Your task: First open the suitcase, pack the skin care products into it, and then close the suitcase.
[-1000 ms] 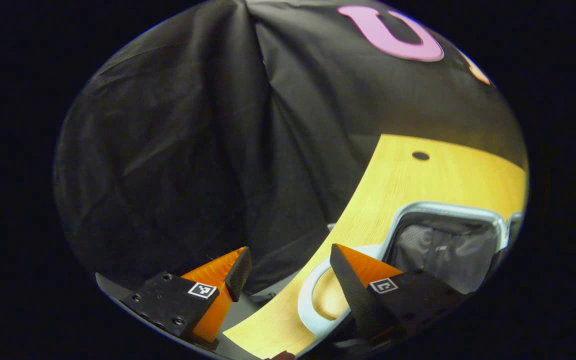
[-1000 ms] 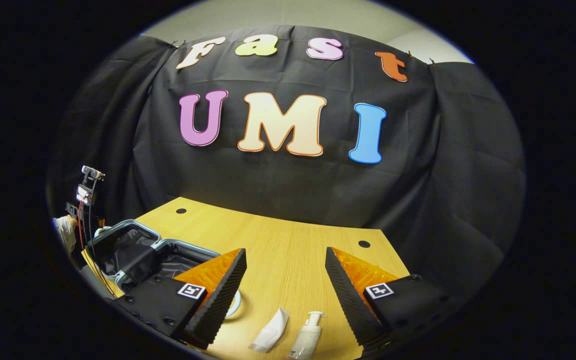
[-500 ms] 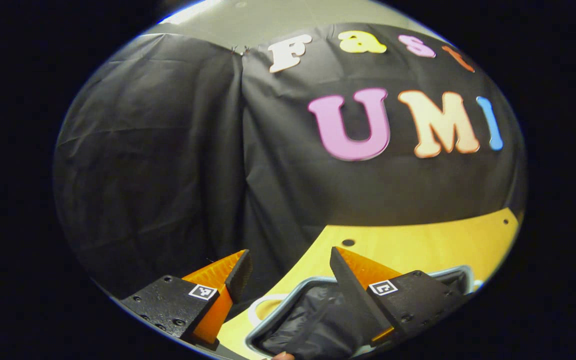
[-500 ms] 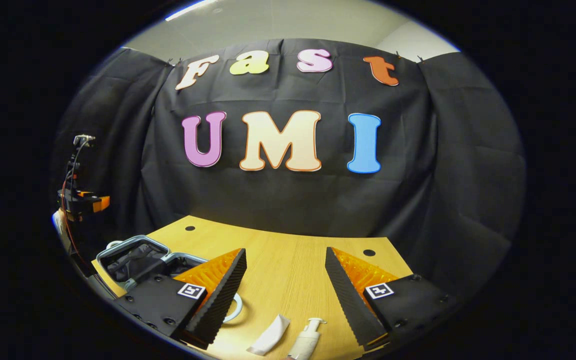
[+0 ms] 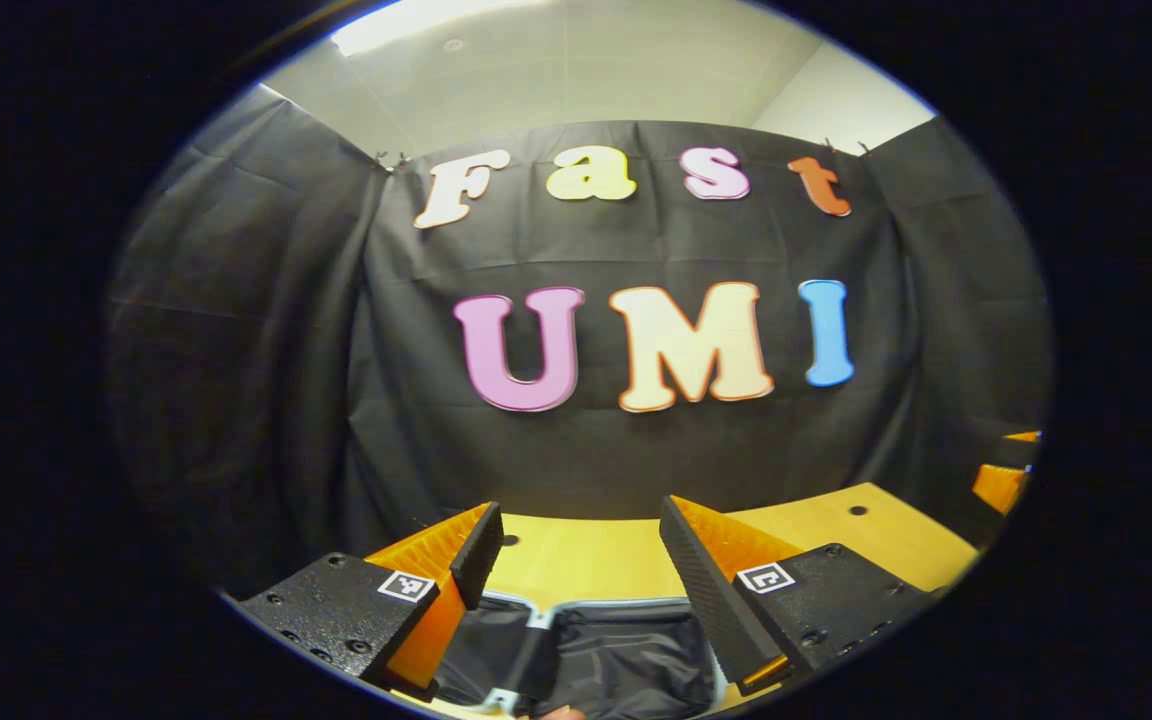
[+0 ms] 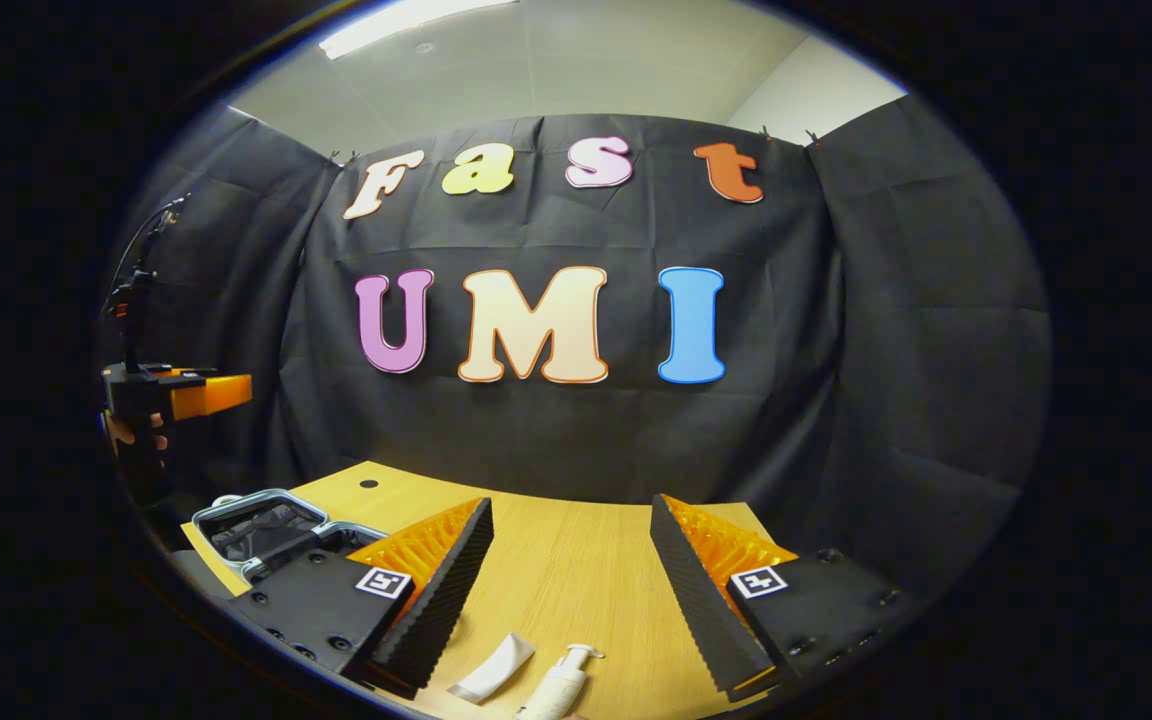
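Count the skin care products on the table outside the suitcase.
2. A white tube and a pump bottle lie side by side on the table between the right gripper's fingers. The open suitcase lies to their left; more may be hidden.

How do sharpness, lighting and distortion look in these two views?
Left gripper view: sharp, no motion blur; a ceiling light glares at the top; the table edge bows from fisheye; the open suitcase lining is dark and low in detail. Right gripper view: also sharp, evenly lit; the tube and pump bottle cast soft shadows near the curved bottom edge.
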`<action>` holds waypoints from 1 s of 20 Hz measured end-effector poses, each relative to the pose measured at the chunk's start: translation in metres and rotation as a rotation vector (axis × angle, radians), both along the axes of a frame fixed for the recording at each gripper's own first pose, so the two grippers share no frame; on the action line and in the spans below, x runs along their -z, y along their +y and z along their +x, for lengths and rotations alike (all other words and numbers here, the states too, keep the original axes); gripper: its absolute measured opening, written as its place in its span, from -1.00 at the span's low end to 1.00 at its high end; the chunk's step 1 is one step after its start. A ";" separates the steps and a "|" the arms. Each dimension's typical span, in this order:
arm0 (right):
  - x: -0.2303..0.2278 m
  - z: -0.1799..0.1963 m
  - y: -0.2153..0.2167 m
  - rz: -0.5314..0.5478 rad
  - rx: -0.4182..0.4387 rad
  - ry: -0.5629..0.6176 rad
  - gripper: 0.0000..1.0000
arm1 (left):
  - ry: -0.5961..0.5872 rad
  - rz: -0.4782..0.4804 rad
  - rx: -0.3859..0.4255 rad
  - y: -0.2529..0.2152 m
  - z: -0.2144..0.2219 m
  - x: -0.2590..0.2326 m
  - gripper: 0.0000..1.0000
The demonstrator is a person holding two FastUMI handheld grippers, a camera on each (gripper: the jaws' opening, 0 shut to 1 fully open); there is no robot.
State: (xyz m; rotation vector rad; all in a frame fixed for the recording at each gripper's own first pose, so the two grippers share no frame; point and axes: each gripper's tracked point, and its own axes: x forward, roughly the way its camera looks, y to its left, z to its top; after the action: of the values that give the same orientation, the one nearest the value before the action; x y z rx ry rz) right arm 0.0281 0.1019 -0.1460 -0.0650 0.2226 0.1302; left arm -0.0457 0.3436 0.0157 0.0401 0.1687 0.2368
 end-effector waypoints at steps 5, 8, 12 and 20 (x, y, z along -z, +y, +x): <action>-0.013 -0.020 -0.022 0.062 0.021 -0.033 0.99 | 0.038 -0.064 0.071 -0.083 -0.001 0.024 0.88; 0.004 -0.026 -0.028 0.061 0.016 0.015 0.92 | 0.089 -0.100 0.128 -0.127 -0.005 0.050 0.89; 0.030 -0.030 -0.037 0.048 0.009 0.107 0.99 | 0.174 -0.111 0.229 -0.171 0.002 0.081 0.89; 0.069 -0.040 -0.059 0.010 0.049 0.235 0.99 | 0.427 -0.199 0.365 -0.240 0.008 0.200 0.88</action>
State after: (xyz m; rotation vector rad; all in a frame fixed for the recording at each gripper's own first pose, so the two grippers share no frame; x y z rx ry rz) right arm -0.0117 0.0433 -0.2147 -0.0344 0.4581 0.0904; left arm -0.0374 0.1033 -0.1847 -0.0775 0.6029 -0.1578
